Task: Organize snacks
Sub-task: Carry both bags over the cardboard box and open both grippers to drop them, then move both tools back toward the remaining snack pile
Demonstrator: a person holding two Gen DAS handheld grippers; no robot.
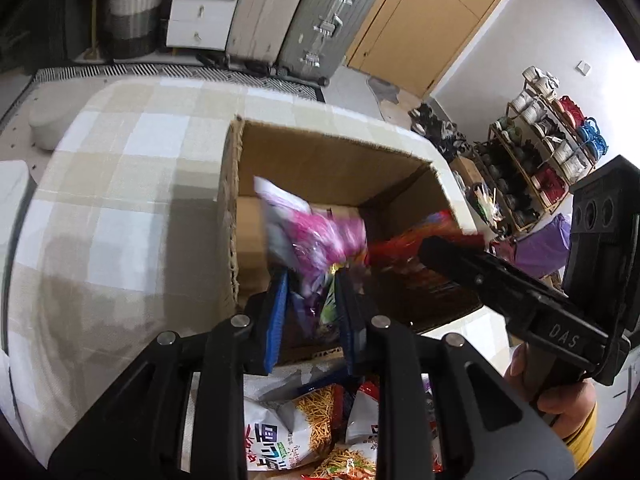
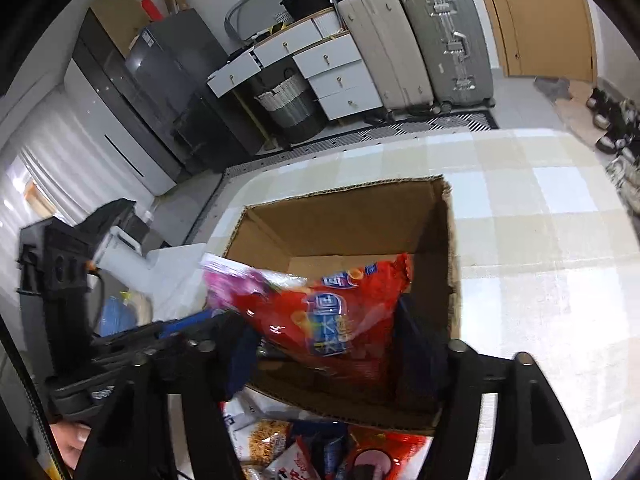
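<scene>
Cardboard box (image 1: 320, 168) stands open on a checked tabletop (image 1: 120, 184) in the left wrist view. The left gripper (image 1: 310, 300) reaches over the box's near wall, its blue pads (image 1: 278, 312) drawn close together and clamped on the lower end of a pink-and-white snack bag (image 1: 316, 236), which hangs blurred over the inside of the box. To its right, a red snack bag (image 1: 404, 246) lies partly inside the box, with the black finger of the right gripper (image 1: 452, 256) reaching in from the right edge beside it. A hand (image 1: 560, 396) with a yellow sleeve holds that tool's handle. More snack packets (image 1: 296, 424) lie on the tabletop just in front of the box, below the left gripper.

From the right wrist view, the same box (image 2: 348, 220) sits in the middle of the tabletop (image 2: 540, 240). The right gripper (image 2: 328, 344) has its fingers standing wide apart, with the red snack bag (image 2: 332, 320) between them, leaning over the near wall of the box; whether either pad touches it cannot be told. The pink-and-white snack bag (image 2: 228, 280) shows just left of the red one, over the box's left corner. The left gripper (image 2: 188, 330) comes in from the left edge. Loose snack packets (image 2: 320, 448) lie on the tabletop below the box.
</scene>
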